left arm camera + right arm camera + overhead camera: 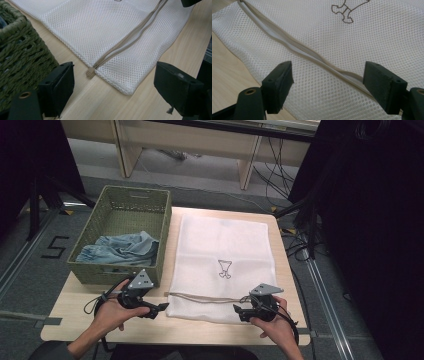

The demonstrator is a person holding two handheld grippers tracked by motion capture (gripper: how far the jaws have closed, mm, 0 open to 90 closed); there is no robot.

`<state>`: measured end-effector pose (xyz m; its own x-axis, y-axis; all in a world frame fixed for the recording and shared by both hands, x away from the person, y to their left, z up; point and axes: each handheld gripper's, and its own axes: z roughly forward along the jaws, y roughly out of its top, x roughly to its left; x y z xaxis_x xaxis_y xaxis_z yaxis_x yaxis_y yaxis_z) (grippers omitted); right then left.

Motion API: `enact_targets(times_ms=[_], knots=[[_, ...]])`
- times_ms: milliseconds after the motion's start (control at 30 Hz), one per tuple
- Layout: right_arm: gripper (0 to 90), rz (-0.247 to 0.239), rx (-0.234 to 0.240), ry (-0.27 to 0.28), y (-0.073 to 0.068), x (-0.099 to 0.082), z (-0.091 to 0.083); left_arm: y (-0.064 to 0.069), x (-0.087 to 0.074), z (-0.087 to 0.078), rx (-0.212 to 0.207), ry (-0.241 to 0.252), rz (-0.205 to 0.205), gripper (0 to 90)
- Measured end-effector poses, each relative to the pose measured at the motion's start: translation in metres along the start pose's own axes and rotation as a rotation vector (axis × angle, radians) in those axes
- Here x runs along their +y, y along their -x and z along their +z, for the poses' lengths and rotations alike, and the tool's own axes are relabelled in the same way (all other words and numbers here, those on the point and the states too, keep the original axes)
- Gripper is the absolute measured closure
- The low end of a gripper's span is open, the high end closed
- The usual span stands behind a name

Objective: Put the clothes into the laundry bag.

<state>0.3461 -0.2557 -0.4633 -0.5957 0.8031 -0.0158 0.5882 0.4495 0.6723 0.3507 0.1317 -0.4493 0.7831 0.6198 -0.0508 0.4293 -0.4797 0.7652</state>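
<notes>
The left hand-held gripper is held wide open and nothing is gripped by it; its jaws are seen standing apart above the bare worktop. Just ahead of them, between the two jaws in the left gripper view, the small beige tab at the zipper end is found, lying flat on the wood at the near left corner of the white mesh bag. The right hand-held gripper is opened wide as well and is empty; it is placed over the bag, with the zipper running across in front of its jaws.

The long axis of the zipper is laid along the near edge of the bag, from one gripper toward the other. Its tab end is pointed to the left gripper, so the left hand is judged nearer to that end, while the right hand is nearer to the middle and far part of the zipper line. The bag itself is spread flat on the worktop, just beside the green woven basket, in which a piece of blue denim is kept.
</notes>
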Motion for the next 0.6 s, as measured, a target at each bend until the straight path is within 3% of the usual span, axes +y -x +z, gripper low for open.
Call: enact_targets(times_ms=[200,233,267,433,500,533,600], knots=[[24.3,0.017,0.004,-0.007,-0.0004,0.0006,-0.0002,0.0002,-0.0001,0.0006,0.005,-0.013,0.005,16.3],[24.2,-0.005,-0.001,-0.003,0.0009,-0.0001,0.0006,0.0002,-0.0001,0.0006,0.005,-0.013,0.005,16.3],[24.2,-0.006,-0.001,-0.005,0.0010,-0.0002,0.0008,-0.0004,0.0002,0.0012,0.000,-0.013,0.022,16.3],[23.7,-0.007,0.000,-0.004,0.0008,0.0001,0.0010,-0.0004,0.0002,0.0012,-0.001,-0.011,0.021,16.3],[22.7,0.013,0.003,-0.006,-0.0009,0.0008,0.0005,-0.0004,0.0001,0.0014,-0.001,-0.013,0.022,16.3],[22.2,-0.010,-0.002,0.008,0.0003,0.0004,0.0015,-0.0005,0.0001,0.0014,-0.002,-0.016,0.021,16.3],[21.9,-0.011,-0.002,0.012,0.0004,0.0007,0.0015,-0.0005,0.0002,0.0014,-0.002,-0.015,0.021,16.3]])
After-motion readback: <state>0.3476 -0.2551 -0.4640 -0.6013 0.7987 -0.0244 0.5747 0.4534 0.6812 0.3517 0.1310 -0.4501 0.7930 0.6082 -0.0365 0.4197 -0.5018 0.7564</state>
